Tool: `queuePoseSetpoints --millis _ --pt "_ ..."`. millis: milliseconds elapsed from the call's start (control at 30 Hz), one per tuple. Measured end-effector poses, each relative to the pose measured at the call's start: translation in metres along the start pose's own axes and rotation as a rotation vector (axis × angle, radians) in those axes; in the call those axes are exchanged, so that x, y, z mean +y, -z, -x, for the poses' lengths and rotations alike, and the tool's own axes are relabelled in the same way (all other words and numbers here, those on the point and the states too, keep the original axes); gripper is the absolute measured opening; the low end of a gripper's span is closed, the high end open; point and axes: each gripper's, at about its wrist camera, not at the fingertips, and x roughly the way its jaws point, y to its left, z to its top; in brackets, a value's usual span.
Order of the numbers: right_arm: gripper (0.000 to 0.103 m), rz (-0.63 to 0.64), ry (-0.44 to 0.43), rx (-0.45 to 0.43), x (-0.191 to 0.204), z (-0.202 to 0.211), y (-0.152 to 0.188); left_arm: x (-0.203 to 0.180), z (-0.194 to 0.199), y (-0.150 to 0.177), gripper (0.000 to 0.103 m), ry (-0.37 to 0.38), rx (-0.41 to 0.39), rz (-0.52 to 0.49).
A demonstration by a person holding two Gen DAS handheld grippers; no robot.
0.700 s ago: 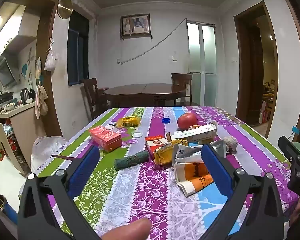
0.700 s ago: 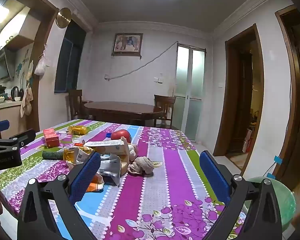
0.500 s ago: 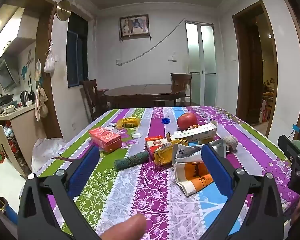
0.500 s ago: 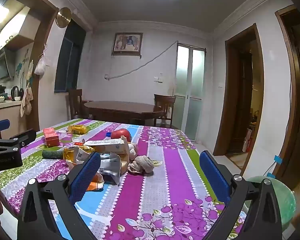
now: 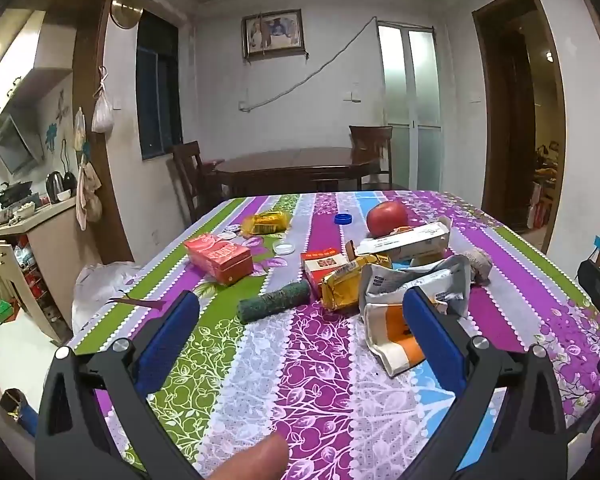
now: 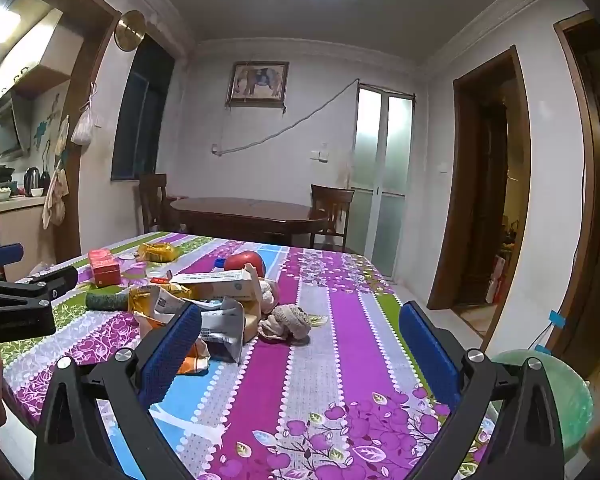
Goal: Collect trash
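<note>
Trash lies on a striped floral tablecloth (image 5: 320, 380): a red box (image 5: 219, 257), a green roll (image 5: 275, 307), a yellow wrapper (image 5: 346, 286), a crumpled white-orange bag (image 5: 396, 332), a long white carton (image 5: 404, 240), a yellow packet (image 5: 266, 222), a small red-white box (image 5: 322, 264) and a beige wad (image 6: 286, 322). My left gripper (image 5: 300, 328) is open and empty, hovering over the table's near edge short of the pile. My right gripper (image 6: 300, 338) is open and empty at the table's near right side, with the wad just ahead. A green bin (image 6: 564, 400) stands at lower right.
A red apple (image 5: 387, 218), a blue cap (image 5: 343, 219) and white lids (image 5: 283, 247) lie among the trash. A white bag (image 5: 100, 284) sits left of the table. A dark wooden table with chairs (image 5: 296, 166) stands behind. A kitchen counter (image 5: 28, 224) is at left.
Both grippers stay open and nearly still. The left wrist view has shifted very slightly; nothing on the table has moved.
</note>
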Motion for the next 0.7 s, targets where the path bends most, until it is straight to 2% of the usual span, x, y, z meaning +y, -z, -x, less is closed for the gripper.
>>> queuePoseSetpoints --millis 700 --pt "0.099 0.005 -0.002 0.007 0.0039 -0.0002 0.0012 -0.0019 -0.0003 -0.0026 0.098 0.008 0.002 -0.004"
